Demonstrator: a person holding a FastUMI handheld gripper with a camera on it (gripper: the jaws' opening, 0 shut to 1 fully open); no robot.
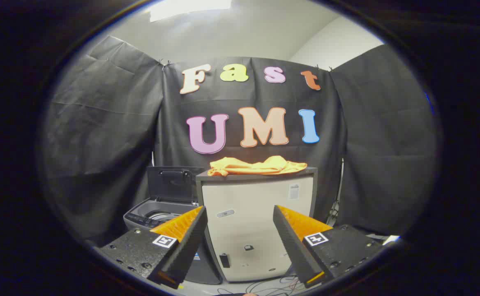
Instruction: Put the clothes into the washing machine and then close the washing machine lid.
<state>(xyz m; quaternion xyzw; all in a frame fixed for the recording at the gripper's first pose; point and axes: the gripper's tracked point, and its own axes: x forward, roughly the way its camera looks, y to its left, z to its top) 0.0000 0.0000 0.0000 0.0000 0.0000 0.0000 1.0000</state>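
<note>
A: Start at the gripper. What are its fingers doing?

B: They stand spread wide apart with nothing between them. No cloth, no handle, just the pale front of the cabinet showing through the gap.

A: So nothing has been picked up yet?

B: That is my reading. The orange clothes lie in a rumpled heap on the cabinet's dark top, well beyond the fingers and higher than their tips. The fetching step looks barely begun.

A: And the washing machine?

B: It sits low beside the cabinet, on the left-finger side, touching it or nearly so. Its lid stands upright at the back, so the tub is open and ready. Part of the drum's rim shows just past the left finger.

A: Then what does the next move ask for?

B: I judge the gripper has to travel forward and up until the open fingers straddle a fold of the clothes, then close on it. The heap is loose and flat, so a pinch on a raised ridge near its middle would likely hold better than one on a thin edge.

A: Anything to watch?

B: The cabinet's top lip lies right under the cloth; coming in too low could knock the fingers against it. Afterwards the load goes left and down into the tub, and only then the lid.
</note>
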